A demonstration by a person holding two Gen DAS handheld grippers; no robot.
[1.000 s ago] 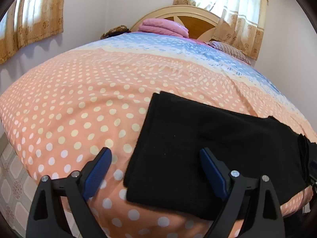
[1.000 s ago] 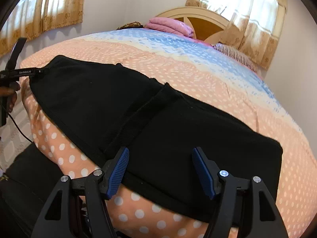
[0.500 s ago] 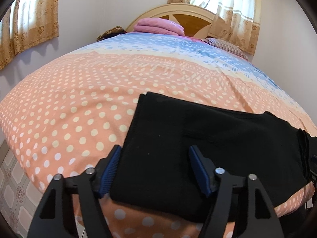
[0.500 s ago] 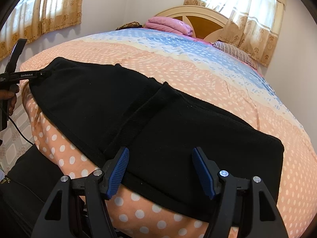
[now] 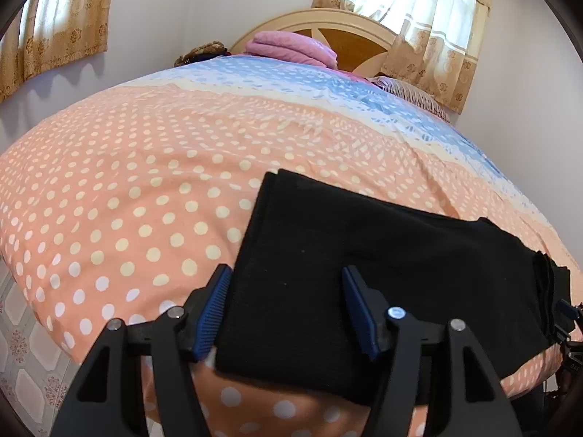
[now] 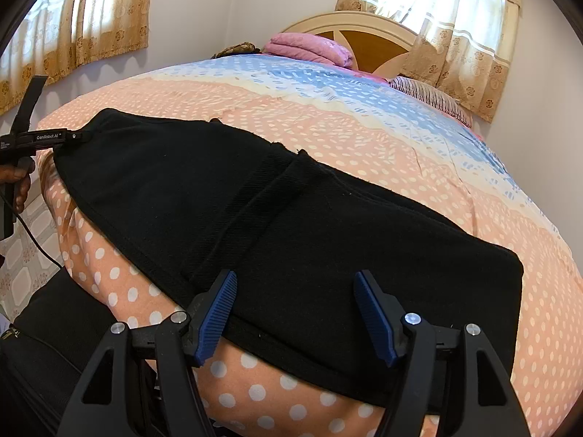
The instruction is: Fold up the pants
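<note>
Black knit pants (image 6: 291, 218) lie folded along the near edge of the polka-dot peach bed (image 5: 127, 182).
Left tongs (image 5: 284, 309) and right tongs (image 6: 295, 313) both gape apart over the fabric's near hem.

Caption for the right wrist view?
Open right tool poised at near edge of black pants spread on polka-dot bed.
</note>
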